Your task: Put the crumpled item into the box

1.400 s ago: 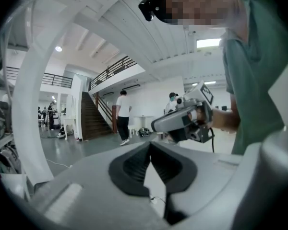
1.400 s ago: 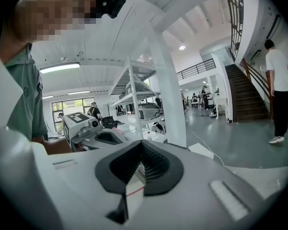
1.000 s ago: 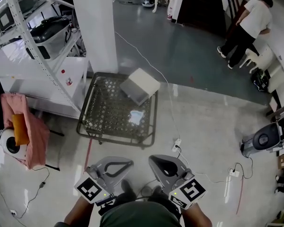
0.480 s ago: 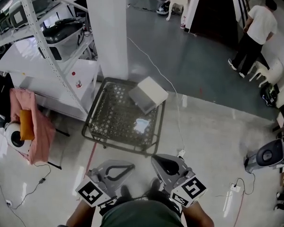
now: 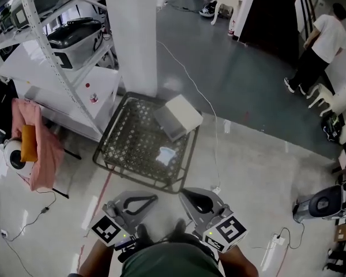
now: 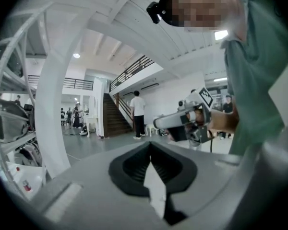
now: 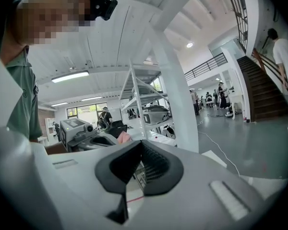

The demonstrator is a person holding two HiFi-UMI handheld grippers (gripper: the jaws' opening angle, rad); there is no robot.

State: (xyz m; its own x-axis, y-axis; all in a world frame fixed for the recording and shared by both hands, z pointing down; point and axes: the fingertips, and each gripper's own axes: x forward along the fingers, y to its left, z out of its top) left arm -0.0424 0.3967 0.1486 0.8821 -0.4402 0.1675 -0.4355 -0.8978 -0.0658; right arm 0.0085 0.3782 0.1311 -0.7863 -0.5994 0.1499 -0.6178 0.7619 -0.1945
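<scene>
Nothing has been picked up yet; I'd call this the approach. The person stands just short of the near edge of the low mesh table (image 5: 124, 154), with both tools held close to the body and pointing roughly level towards it. The left gripper (image 5: 143, 201) is clenched with its pads together and nothing between them, which shows plainly along its own jaws (image 6: 151, 176). The right gripper (image 5: 195, 201) is the same, shut and empty (image 7: 139, 169). The crumpled item (image 5: 166, 154), a small pale wad, lies on the table close to its right edge, nearer the near right corner than the far one. The box (image 5: 180, 115) sits askew at the far right corner, close behind the wad but apart from it. I cannot tell from here which way its opening faces. The right gripper looks the handier to me, as the wad lies on its side. Next it needs to come forward over the near edge, spread its jaws, dip down and pinch the wad gently off the mesh, then carry it on to the box
</scene>
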